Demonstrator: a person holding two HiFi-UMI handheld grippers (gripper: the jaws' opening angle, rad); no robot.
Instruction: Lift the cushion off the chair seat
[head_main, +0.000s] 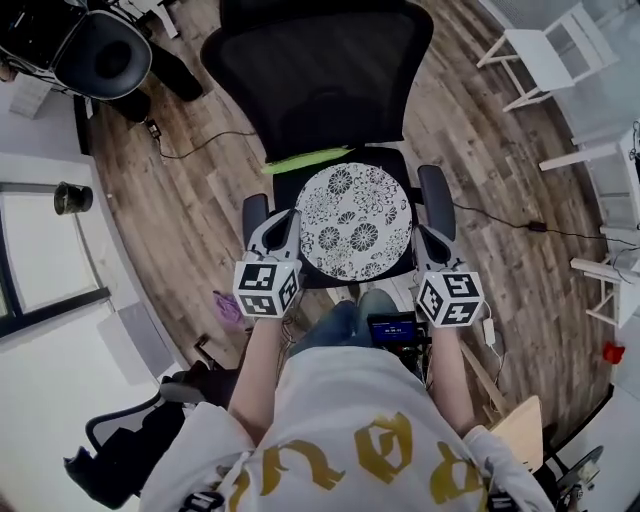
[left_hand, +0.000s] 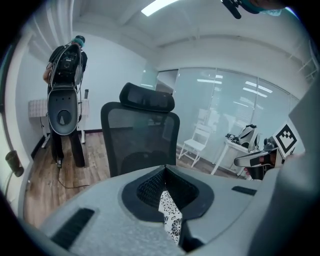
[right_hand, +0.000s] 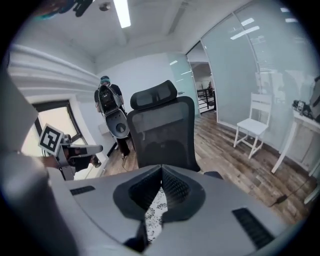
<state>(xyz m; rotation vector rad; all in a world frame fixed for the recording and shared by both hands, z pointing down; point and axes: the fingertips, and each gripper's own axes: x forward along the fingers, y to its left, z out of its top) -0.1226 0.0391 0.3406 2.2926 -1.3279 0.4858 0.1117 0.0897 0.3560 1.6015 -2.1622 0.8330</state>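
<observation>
- The round floral cushion (head_main: 355, 222) lies flat on the middle of the chair seat (head_main: 287, 195).
- The left gripper (head_main: 292, 216) is just beside the cushion's left edge, its fingers together.
- The right gripper (head_main: 419, 231) is just beside the cushion's right edge, its fingers also together.

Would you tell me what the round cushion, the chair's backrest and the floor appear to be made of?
The cushion: probably matte woven fabric, judging by its printed black-and-white floral pattern. The backrest: black mesh, semi-see-through, in what looks like a plastic frame. The floor: wood or wood-look laminate, with visible plank seams and grain.
</observation>
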